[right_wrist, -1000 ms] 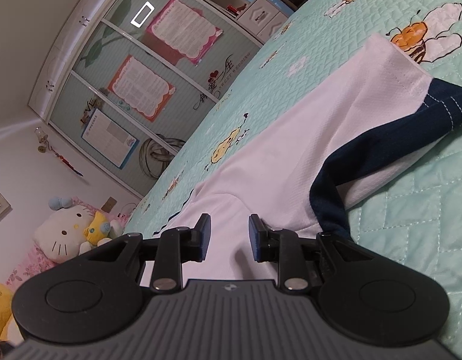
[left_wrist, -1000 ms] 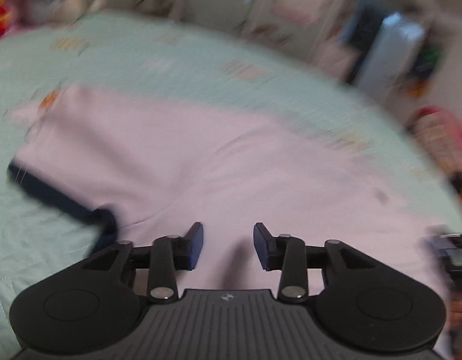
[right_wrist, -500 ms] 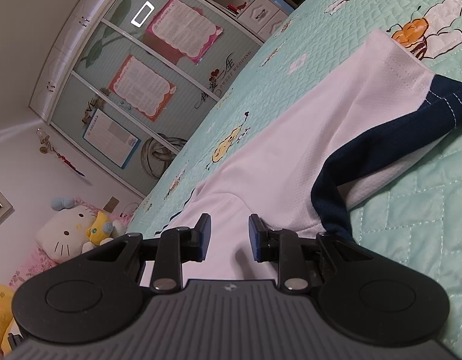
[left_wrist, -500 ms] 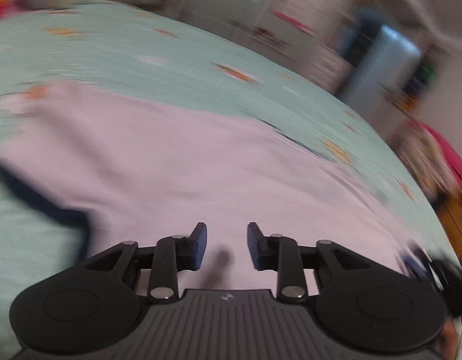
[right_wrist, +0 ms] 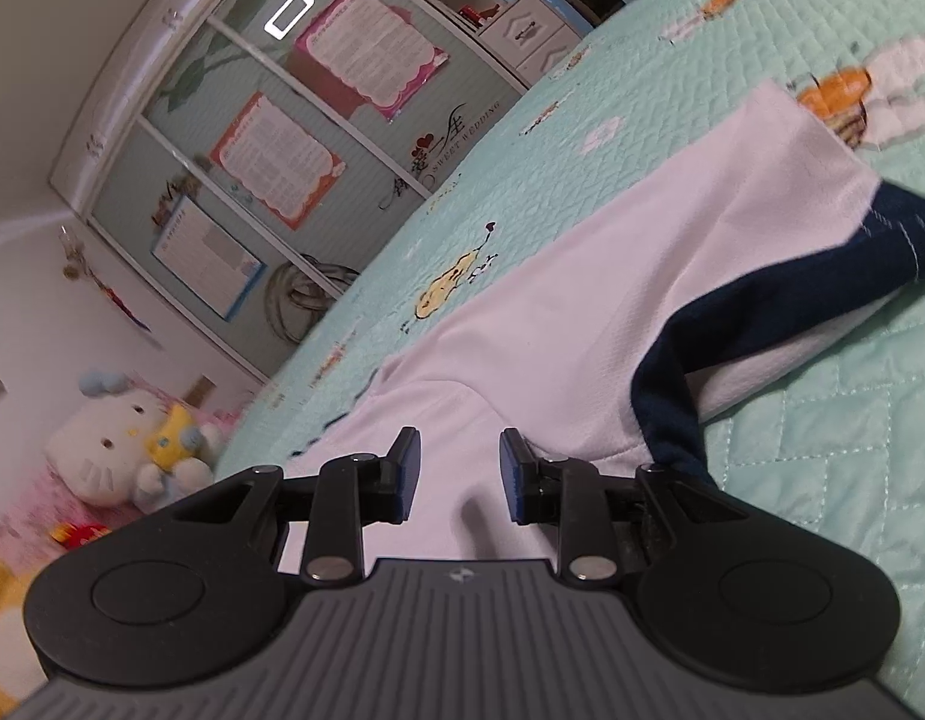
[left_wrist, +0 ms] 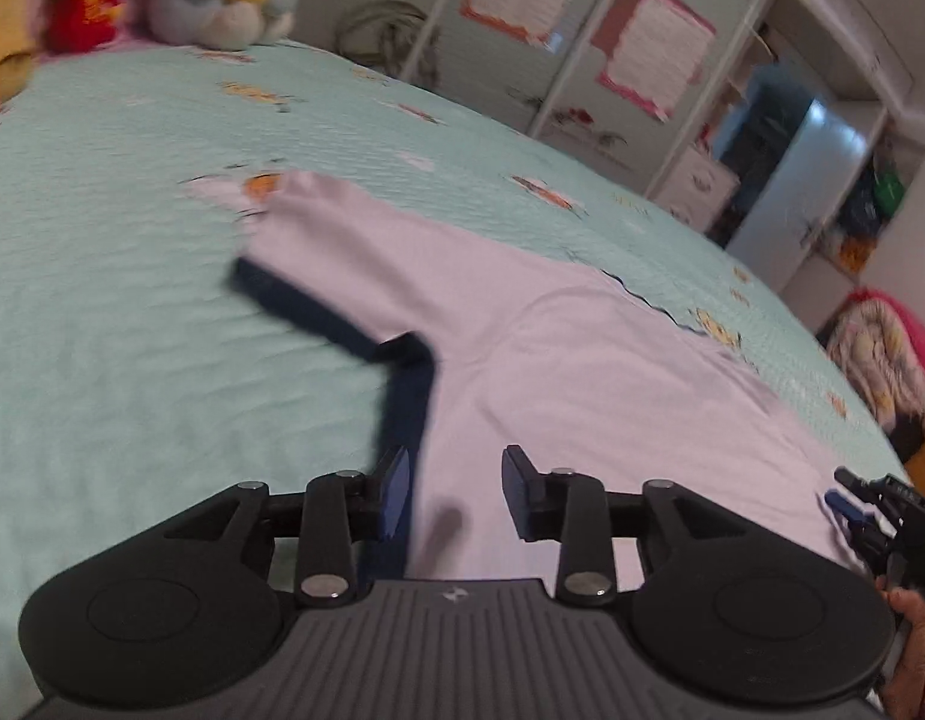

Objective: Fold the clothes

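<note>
- Mint-green quilted bedspread with cartoon bee prints (left_wrist: 132,312): a soft, yielding surface is offered, against which thin cloth can be pinched only if the fingertips are pressed a little into the quilting
- White short-sleeved knit shirt with navy-blue side panels and sleeve trim (left_wrist: 582,372): it is spread on the bedspread, largely flat, with shallow creases across the body; whether any fold has been laid is not settled by either view. It is judged light, limp and without stiffness, so that a lifted edge will sag and trail, and the knit is judged grippy rather than slippery
- Outstretched sleeve of the shirt (right_wrist: 732,228): it lies extended away from the body, its cuff rolled so that the navy underside is shown; the seamed cuff is judged the firmest place for a hold on this part
- Navy-blue side seam of the shirt (left_wrist: 411,402): a doubled, stitched edge is presented just ahead of the left tool, and is judged a better purchase than the single-layer middle
- Left black two-finger gripper with blue pads (left_wrist: 456,495): it is held low over the shirt beside the side seam; the jaws are parted and nothing is held
- Right black two-finger gripper with blue pads (right_wrist: 456,477): it is held low over the shirt body near the armpit; the jaws are likewise apart and empty
</note>
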Tool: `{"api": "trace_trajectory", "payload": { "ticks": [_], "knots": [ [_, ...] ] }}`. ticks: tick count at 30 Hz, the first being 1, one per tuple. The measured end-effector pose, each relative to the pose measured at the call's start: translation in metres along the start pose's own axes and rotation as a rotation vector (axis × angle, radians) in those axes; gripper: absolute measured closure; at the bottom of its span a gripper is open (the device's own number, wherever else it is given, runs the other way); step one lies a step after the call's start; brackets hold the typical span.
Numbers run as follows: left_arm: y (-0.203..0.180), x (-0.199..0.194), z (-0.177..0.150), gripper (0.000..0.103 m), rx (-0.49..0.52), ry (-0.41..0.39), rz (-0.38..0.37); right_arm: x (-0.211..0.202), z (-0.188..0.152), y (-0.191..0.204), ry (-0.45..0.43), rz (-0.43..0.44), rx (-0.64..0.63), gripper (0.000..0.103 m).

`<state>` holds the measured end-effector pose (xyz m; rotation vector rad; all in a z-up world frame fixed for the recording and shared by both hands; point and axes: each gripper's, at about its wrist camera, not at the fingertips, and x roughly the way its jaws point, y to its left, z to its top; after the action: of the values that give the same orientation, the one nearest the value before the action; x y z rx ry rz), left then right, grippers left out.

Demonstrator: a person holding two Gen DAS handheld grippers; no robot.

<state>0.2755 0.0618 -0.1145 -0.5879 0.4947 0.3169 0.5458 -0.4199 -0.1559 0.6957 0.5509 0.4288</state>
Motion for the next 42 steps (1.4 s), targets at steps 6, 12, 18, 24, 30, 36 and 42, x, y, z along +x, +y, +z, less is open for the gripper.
{"api": "trace_trajectory", "payload": {
  "ticks": [6,12,18,24,30,36,42],
  "knots": [
    [0.060,0.019,0.038,0.042,-0.278,-0.063,0.037,-0.027,-0.042,0.114,0.107,0.090,-0.227,0.067],
    [0.082,0.048,0.062,0.041,-0.399,-0.106,-0.014,0.009,-0.147,0.216,0.519,0.404,-0.045,0.067],
    [0.076,0.068,0.074,0.098,-0.260,-0.055,0.019,0.010,-0.224,0.241,0.624,0.450,-0.136,0.067],
    [0.075,0.092,0.097,0.097,-0.099,-0.048,0.049,-0.002,-0.238,0.258,0.593,0.450,-0.271,0.053],
    [0.075,0.110,0.103,0.095,0.028,-0.049,0.075,-0.011,-0.266,0.282,0.604,0.469,-0.448,0.053],
    [0.077,0.119,0.104,0.094,0.038,-0.063,0.093,-0.008,-0.275,0.289,0.660,0.542,-0.474,0.053],
    [0.062,0.118,0.100,0.092,0.121,-0.067,0.164,-0.003,-0.278,0.285,0.682,0.569,-0.424,0.052]
  ]
}}
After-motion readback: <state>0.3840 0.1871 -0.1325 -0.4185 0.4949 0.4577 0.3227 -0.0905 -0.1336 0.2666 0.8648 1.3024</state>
